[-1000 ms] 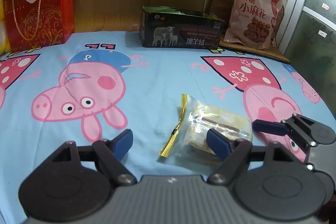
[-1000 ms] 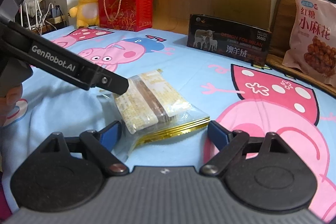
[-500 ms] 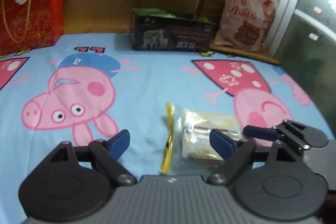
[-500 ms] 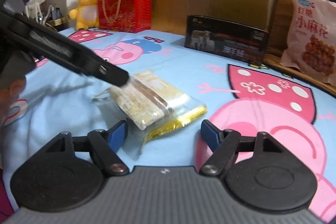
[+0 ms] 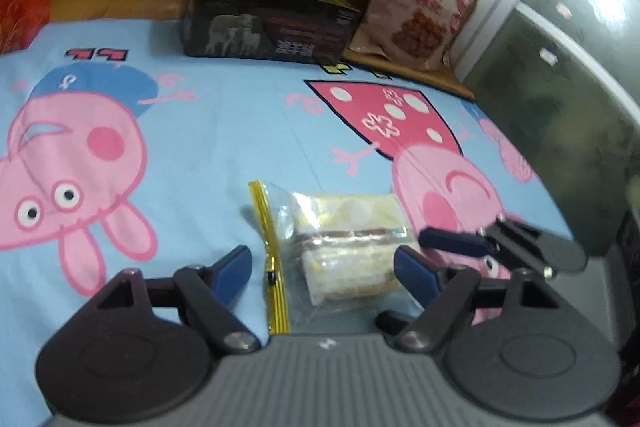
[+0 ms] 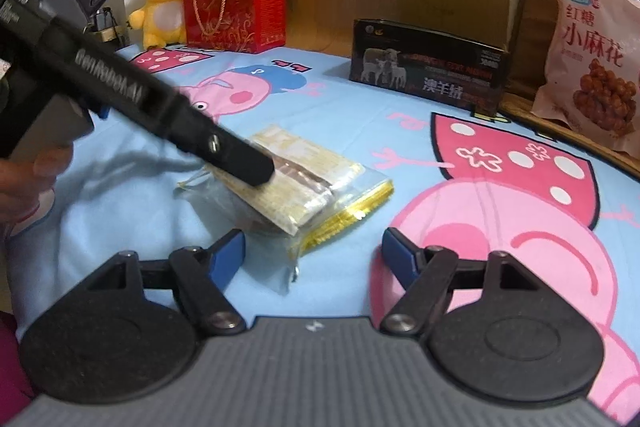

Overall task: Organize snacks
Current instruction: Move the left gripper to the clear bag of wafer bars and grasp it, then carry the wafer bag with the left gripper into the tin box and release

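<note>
Closing, my left gripper now straddles the clear gold-edged bag of layered cake on the blue cartoon-pig cloth, pads not yet pressing; a second ago it stood left of it. Right gripper narrows, empty.

Clear zip bag holding wrapped yellow-brown snack bars, flat on cartoon sheet.
</note>
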`<state>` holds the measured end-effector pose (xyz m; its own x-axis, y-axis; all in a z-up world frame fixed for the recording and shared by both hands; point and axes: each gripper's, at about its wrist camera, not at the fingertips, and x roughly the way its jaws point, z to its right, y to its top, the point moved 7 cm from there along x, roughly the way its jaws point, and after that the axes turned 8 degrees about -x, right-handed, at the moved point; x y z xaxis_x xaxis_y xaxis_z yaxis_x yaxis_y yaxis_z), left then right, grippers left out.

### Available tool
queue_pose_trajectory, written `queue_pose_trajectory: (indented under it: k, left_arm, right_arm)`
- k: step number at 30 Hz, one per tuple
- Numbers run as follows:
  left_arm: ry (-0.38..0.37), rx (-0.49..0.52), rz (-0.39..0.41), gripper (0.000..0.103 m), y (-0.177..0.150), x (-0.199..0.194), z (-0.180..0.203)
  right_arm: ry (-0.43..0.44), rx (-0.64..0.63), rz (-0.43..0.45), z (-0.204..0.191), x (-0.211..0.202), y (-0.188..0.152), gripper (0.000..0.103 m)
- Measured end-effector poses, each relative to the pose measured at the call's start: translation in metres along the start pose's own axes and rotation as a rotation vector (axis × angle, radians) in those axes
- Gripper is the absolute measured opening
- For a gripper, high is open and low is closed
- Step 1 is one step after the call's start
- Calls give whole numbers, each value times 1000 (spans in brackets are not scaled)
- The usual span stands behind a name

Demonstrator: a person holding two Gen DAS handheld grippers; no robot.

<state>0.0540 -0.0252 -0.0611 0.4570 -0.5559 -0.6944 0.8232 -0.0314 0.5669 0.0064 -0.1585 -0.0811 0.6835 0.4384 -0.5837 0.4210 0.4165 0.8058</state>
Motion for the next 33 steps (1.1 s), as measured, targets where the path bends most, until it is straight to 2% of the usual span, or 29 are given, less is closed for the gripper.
queue_pose_trajectory:
  k: [4, 9, 12, 14, 18, 21, 24, 26, 29, 33]
  left_arm:
    - [15, 58, 10, 81, -5, 2, 7]
    - [-25, 48, -17, 79, -3, 5, 11]
    - [-55, 39, -45, 72, -5, 5, 13]
    - [-72, 20, -62, 71, -7, 3, 15]
    - [-83, 8, -78, 62, -13, 0, 19]
    - [-83, 12, -90, 61, -4, -2, 23]
    - [-75, 34, -44, 61, 27, -6, 25]
    - [-69, 64, 9, 61, 61, -11, 29]
    - [-63, 120, 98, 61, 126, -11, 37]
    - [-46, 156, 159, 61, 217, 23, 37]
  right_arm:
    - [18, -15, -1, -2, 6, 5, 73]
    - [23, -19, -5, -3, 6, 5, 71]
    - [27, -12, -11, -3, 2, 3, 67]
    - [35, -2, -12, -4, -2, 2, 64]
    - [85, 13, -20, -9, -10, 1, 50]
    - [90, -2, -11, -2, -8, 14, 49]
    - [85, 14, 48, 21, -2, 45, 49]
    - [56, -9, 112, 43, 4, 75, 49]
    - [15, -10, 175, 88, 20, 122, 48]
    - [-19, 59, 183, 155, 65, 164, 48]
